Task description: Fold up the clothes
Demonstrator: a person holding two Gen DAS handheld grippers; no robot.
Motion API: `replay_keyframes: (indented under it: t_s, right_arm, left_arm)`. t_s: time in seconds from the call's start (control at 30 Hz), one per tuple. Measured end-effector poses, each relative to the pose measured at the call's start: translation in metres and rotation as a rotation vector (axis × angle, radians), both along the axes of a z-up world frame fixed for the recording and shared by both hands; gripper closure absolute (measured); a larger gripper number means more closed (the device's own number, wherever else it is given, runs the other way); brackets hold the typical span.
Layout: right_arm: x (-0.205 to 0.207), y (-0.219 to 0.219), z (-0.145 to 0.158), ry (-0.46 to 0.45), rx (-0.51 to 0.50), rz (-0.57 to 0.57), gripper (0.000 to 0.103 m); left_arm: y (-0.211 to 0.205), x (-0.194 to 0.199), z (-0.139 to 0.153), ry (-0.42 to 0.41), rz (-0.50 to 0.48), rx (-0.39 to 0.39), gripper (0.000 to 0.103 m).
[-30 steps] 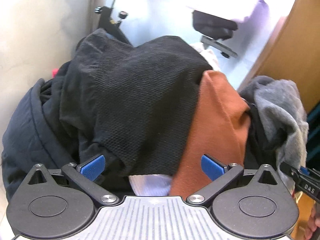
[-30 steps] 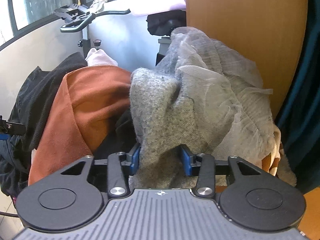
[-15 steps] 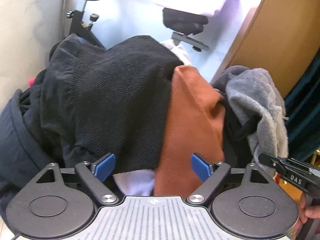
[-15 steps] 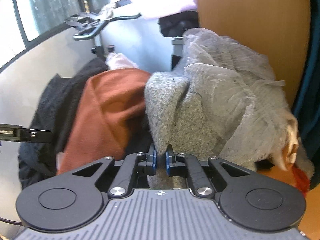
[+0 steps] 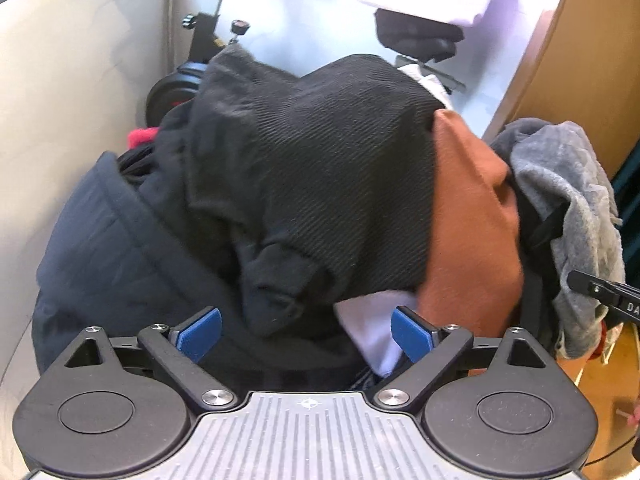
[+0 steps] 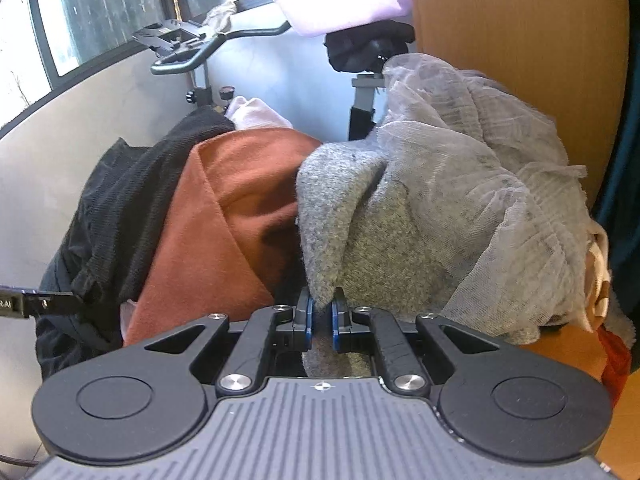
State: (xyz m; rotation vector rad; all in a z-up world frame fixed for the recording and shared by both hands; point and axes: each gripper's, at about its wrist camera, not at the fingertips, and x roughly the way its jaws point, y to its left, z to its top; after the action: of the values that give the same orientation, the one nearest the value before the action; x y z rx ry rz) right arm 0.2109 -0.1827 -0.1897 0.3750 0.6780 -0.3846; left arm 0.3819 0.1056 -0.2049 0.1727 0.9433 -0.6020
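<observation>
Progress: early stage. No garment in either view is folded; all lie heaped and draped together in one pile.

Right claw (image 6: 321,314): narrow, pinched on the lower edge of the grey knit garment (image 6: 360,216), which hangs at the 12 o'clock position above the claw in the right wrist view. A pale gauze fabric (image 6: 500,168) lies over it toward 2 o'clock.

Left claw (image 5: 306,334): wide, holding nothing. Its blue pads flank the hem of the black textured garment (image 5: 320,168) and a white cloth (image 5: 376,324) showing beneath it. Contact cannot be confirmed.

Adjacent items: rust-orange garment (image 5: 468,220) at 2 o'clock of the left claw, between black and grey; dark navy jacket (image 5: 104,240) at 9 o'clock. An exercise bike (image 6: 192,52) stands behind the pile.

Outstanding, by judgement: extraction of the grey knit from the pile, laying flat, all folds. The gauze may drag along with it.
</observation>
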Motion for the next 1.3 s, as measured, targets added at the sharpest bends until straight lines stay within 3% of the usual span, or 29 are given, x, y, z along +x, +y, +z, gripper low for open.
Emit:
replay_keyframes:
  t_s: [0.23, 0.33, 0.5, 0.63, 0.67, 0.7, 0.73, 0.77, 0.83, 0.87, 1.0, 1.13, 1.2, 1.3]
  right_arm:
    - [0.017, 0.030, -0.011, 0.037, 0.025, 0.091, 0.094]
    - [0.018, 0.035, -0.016, 0.062, 0.014, 0.062, 0.091]
    - [0.006, 0.027, -0.009, 0.048, -0.003, 0.025, 0.088]
    - [-0.005, 0.023, -0.002, 0.052, -0.018, 0.009, 0.084]
    - [-0.007, 0.023, -0.001, 0.058, -0.026, 0.005, 0.080]
    - [-0.009, 0.023, 0.000, 0.064, -0.034, 0.001, 0.073]
    - [-0.010, 0.024, 0.002, 0.071, -0.044, -0.003, 0.069]
    - [-0.011, 0.025, 0.003, 0.077, -0.055, -0.006, 0.064]
    - [-0.013, 0.028, 0.008, 0.067, -0.094, -0.010, 0.063]
    - [-0.014, 0.031, 0.012, 0.043, -0.124, -0.005, 0.063]
    - [-0.006, 0.045, 0.018, 0.014, -0.219, 0.056, 0.056]
    - [0.014, 0.056, 0.011, 0.030, -0.224, 0.117, 0.055]
    - [0.025, 0.062, 0.007, 0.030, -0.240, 0.147, 0.043]
    - [0.042, 0.072, 0.003, 0.021, -0.268, 0.190, 0.040]
  left_arm:
    - [0.010, 0.010, 0.001, -0.004, 0.041, 0.021, 0.012]
    - [0.008, 0.013, 0.000, -0.025, 0.030, 0.036, 0.005]
    - [-0.010, 0.013, -0.016, -0.064, -0.029, 0.058, 0.007]
    - [-0.028, 0.013, -0.029, -0.092, -0.092, 0.094, 0.023]
    - [-0.033, 0.014, -0.033, -0.094, -0.114, 0.116, 0.026]
    - [-0.038, 0.015, -0.036, -0.095, -0.136, 0.138, 0.036]
    - [-0.041, 0.016, -0.039, -0.106, -0.154, 0.164, 0.055]
    - [-0.043, 0.016, -0.040, -0.123, -0.163, 0.191, 0.066]
    - [-0.039, 0.018, -0.034, -0.121, -0.147, 0.177, 0.088]
    - [-0.035, 0.018, -0.027, -0.118, -0.133, 0.143, 0.094]
    - [-0.018, 0.013, 0.006, -0.163, -0.069, 0.023, 0.097]
    - [-0.002, 0.014, 0.036, -0.208, -0.017, -0.072, 0.097]
    - [0.001, 0.016, 0.047, -0.223, -0.011, -0.092, 0.097]
    - [0.004, 0.016, 0.058, -0.248, -0.007, -0.088, 0.097]
